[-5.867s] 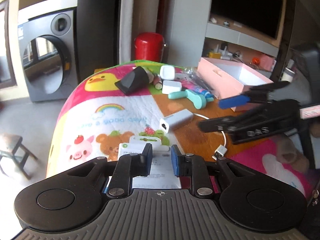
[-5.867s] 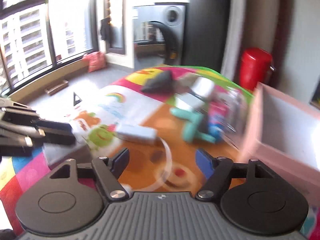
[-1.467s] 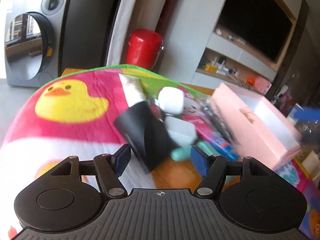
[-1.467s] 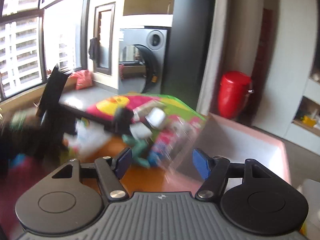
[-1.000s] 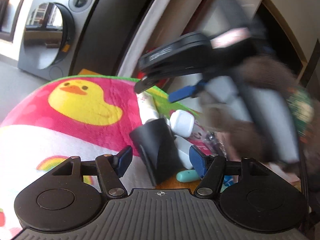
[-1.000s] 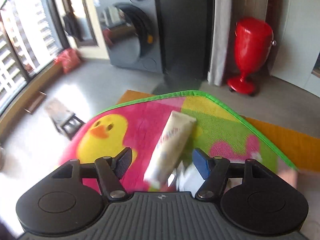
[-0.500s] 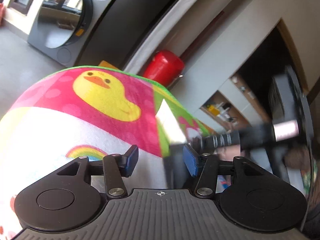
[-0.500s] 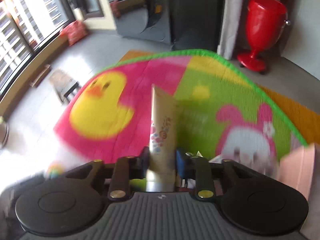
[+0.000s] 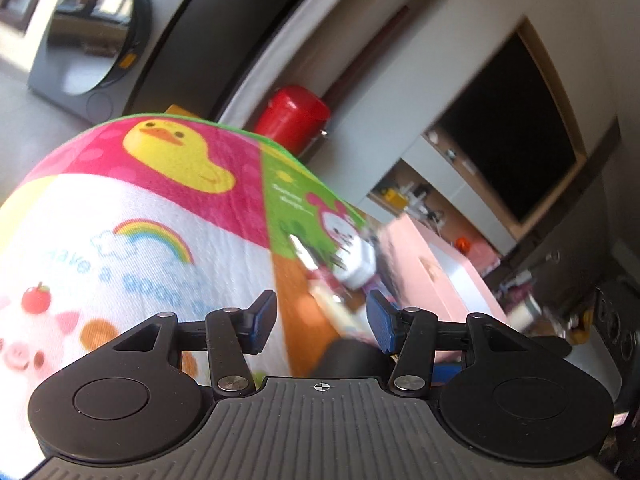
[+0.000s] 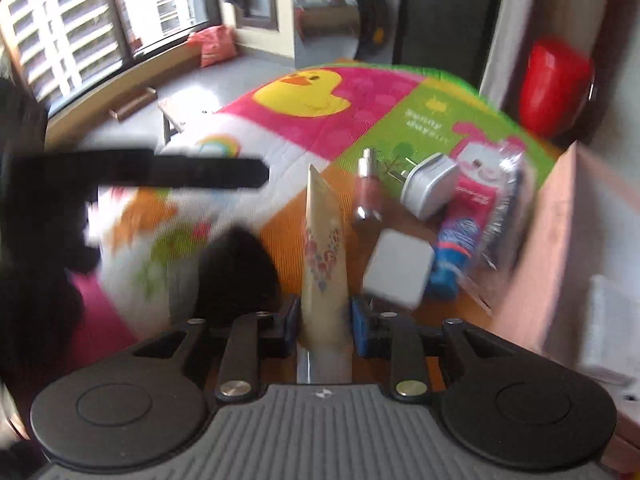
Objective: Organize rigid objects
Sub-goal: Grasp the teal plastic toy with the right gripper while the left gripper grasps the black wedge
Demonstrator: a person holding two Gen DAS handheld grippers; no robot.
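The right gripper (image 10: 323, 322) is clamped on a cream tube (image 10: 323, 256), its blue pads pressing the tube's lower end from both sides; the jaws have just eased a little wider, yet the tube sits firmly between them. The tube sticks out forward, its flat crimped tip pointing away over the mat (image 10: 352, 120).

Just right of the tube lies a white cube charger (image 10: 398, 270), and beyond it a grey-white plug (image 10: 430, 190) and a small pink bottle (image 10: 368, 192) with a silver cap. Further right is a clear packet (image 10: 476, 220) with red and blue tubes inside, lying against the wall of the pink box (image 10: 556, 216). A dark blurred thing (image 10: 236, 276) sits left of the tube. The other gripper's black finger (image 10: 160, 174) reaches in from the left.

The left gripper (image 9: 322, 322) has its jaws apart, with nothing pressed between the pads. A black shape (image 9: 348, 360) shows low between them, too blurred to name. Ahead is the cartoon mat (image 9: 160, 200) with its yellow duck (image 9: 180, 156), and the pink box (image 9: 432, 280) to the right. Past the mat stand a red bin (image 9: 294, 116), a washing machine (image 9: 92, 36) and a dark screen (image 9: 516, 140).
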